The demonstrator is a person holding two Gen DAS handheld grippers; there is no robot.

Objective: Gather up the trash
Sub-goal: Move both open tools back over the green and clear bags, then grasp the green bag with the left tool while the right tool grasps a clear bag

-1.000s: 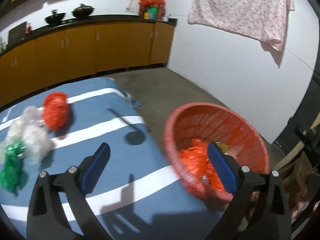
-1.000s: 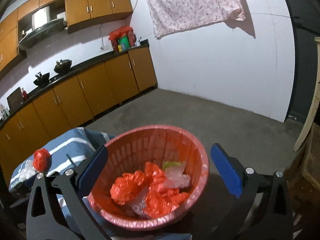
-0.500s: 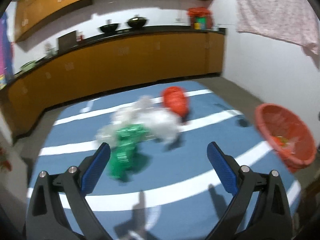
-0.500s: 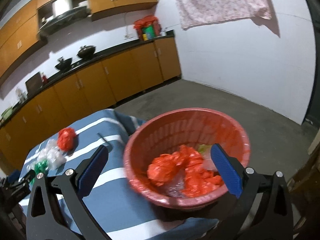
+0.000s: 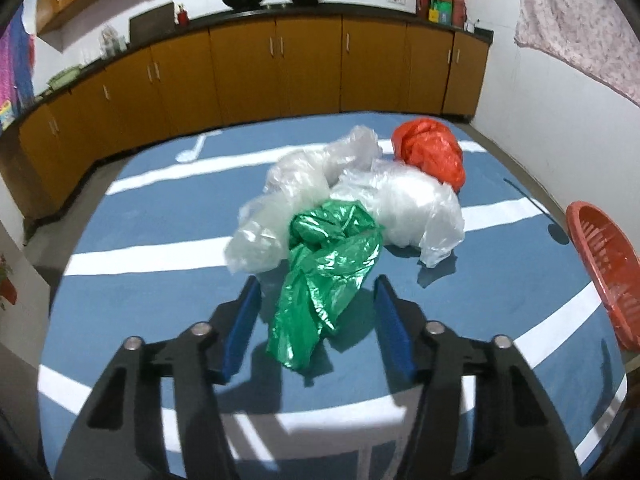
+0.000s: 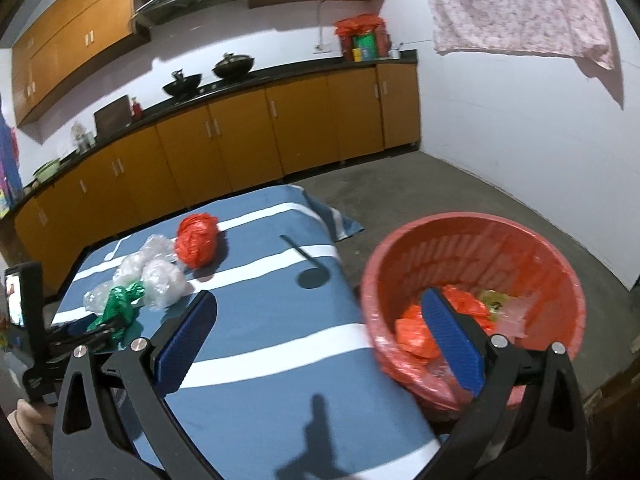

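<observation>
As the left gripper (image 5: pixel 316 322) swung from the red basket (image 5: pixel 608 276) to the green bag (image 5: pixel 326 272), its jaws narrowed around it, not yet pinching; the right gripper (image 6: pixel 320 336) gaped wide, empty

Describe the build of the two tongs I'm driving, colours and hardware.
Both alike: the left tongs and right tongs have black skeletal plastic arms with cut-out slots, silver pivot bolts, and flat blue textured pads on the fingers. No cables, sleeves or markings are visible.
</observation>
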